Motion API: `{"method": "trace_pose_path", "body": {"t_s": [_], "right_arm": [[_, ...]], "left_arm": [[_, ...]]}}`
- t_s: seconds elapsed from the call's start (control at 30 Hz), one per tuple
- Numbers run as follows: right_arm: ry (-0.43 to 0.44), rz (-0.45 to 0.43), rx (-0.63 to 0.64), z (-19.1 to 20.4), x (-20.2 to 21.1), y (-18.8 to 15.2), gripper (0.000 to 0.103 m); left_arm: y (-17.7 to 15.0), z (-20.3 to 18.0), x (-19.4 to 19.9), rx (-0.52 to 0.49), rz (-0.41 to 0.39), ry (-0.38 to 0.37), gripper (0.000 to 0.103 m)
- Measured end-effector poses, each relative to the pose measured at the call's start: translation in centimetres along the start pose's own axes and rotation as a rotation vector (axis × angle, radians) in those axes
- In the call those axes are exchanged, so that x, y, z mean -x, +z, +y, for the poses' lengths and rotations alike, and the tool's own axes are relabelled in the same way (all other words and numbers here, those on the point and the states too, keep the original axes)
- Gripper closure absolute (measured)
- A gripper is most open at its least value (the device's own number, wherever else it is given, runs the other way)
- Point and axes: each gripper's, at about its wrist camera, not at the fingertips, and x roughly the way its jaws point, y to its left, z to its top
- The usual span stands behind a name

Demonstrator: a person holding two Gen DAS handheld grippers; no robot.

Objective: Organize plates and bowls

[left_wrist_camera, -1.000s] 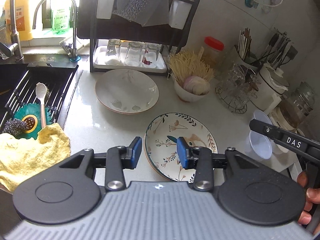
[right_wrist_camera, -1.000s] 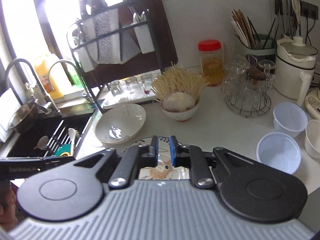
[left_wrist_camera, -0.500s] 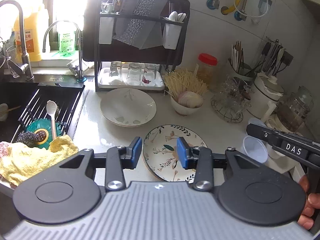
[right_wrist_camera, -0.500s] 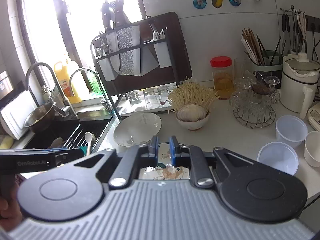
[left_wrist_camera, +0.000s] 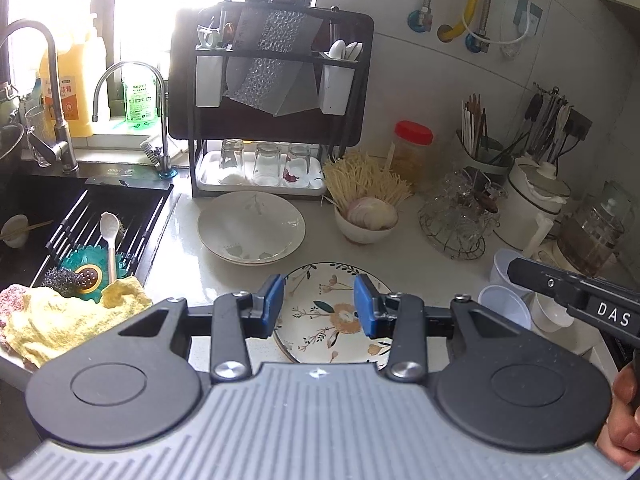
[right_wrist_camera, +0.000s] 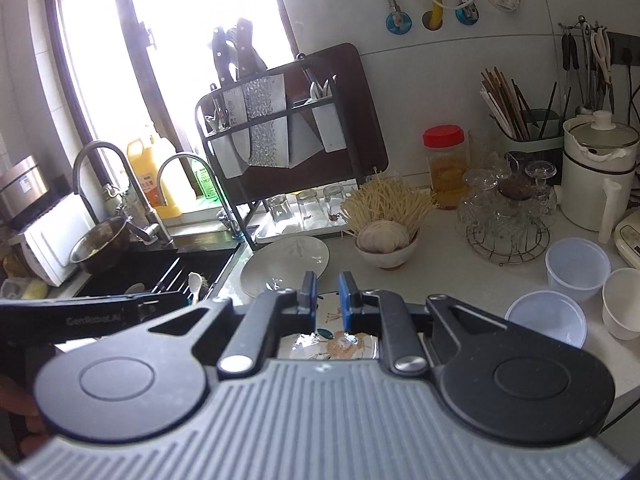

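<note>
From the left wrist, the left claw hangs half open and empty above the floral plate, which lies on the table just in front of the white plate; nothing looks stacked yet. From the right wrist, the right claw is nearly closed, holding nothing, over that floral plate.

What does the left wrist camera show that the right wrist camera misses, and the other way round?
Only the left view shows the yellow cloth and the teal flower-shaped scrubber by the sink. Only the right view shows the steel bowl behind the taps and the white toaster-like box. Both show the flowered plate, the plain white plate, the red-lidded jar and the dark rack.
</note>
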Motion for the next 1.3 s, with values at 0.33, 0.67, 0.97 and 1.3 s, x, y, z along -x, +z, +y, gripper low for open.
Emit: {"method": "trace_pose_path", "body": {"t_s": [0.33, 0.67, 0.97, 1.3], "right_arm": [[0.045, 0.03, 0.062, -2.3, 1.8, 0.3, 0.088], [0.104, 0.106, 0.043, -4.0, 1.7, -1.5, 0.088], [0.122, 0.151, 0.047, -5.1, 1.2, -1.5, 0.088], [0.154, 0.166, 0.01, -5.5, -0.4, -1.5, 0.088]], "left_arm": [[-1.0, -2.8, 0.2, 0.062, 0.027, 0.051, 0.058], [-3.1, -5.2, -0.1, 0.076, 0.035, 0.079, 0.058], [-4.0, -5.8, -0.7, 0.138, 0.066, 0.084, 0.057], [-4.2, -4.8, -1.9, 0.177, 0.096, 0.098, 0.057]]}}
